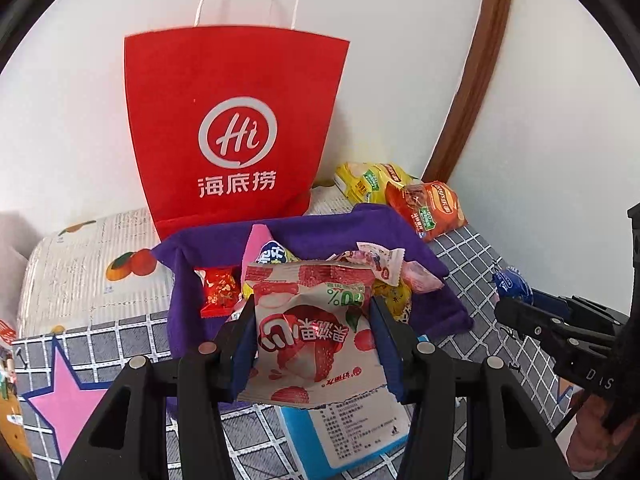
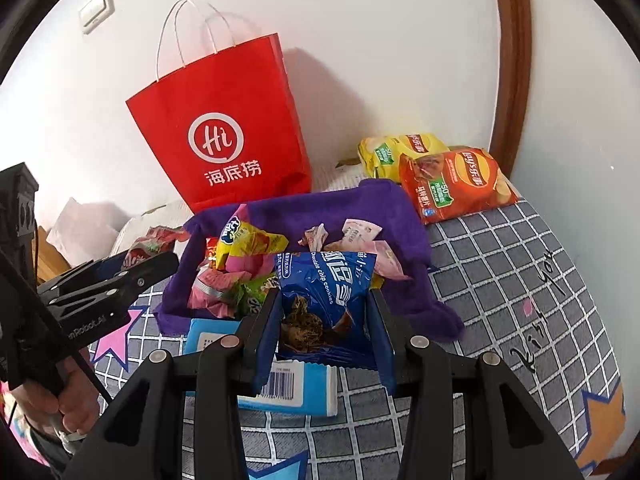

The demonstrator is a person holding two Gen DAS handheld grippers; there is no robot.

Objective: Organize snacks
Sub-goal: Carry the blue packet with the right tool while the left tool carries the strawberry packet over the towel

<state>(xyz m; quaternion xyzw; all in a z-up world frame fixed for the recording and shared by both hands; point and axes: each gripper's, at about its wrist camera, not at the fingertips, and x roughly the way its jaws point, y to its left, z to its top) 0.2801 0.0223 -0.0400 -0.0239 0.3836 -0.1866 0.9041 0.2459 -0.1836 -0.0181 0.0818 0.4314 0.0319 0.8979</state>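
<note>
My left gripper (image 1: 314, 320) is shut on a white-and-red strawberry snack packet (image 1: 308, 332), held above the near edge of a purple cloth bin (image 1: 320, 232) with several small snacks inside. My right gripper (image 2: 326, 316) is shut on a blue chocolate chip cookie packet (image 2: 326, 292), held over the near edge of the same purple bin (image 2: 328, 204). The left gripper also shows at the left of the right wrist view (image 2: 116, 276), and the right gripper at the right of the left wrist view (image 1: 516, 308). A red paper bag (image 1: 236, 128) stands behind the bin.
Yellow (image 2: 396, 150) and orange (image 2: 456, 182) chip bags lie at the back right by the wall. A light blue box (image 2: 288, 388) lies on the grid-pattern cover below the grippers. A brown door frame (image 2: 512, 60) rises at the right.
</note>
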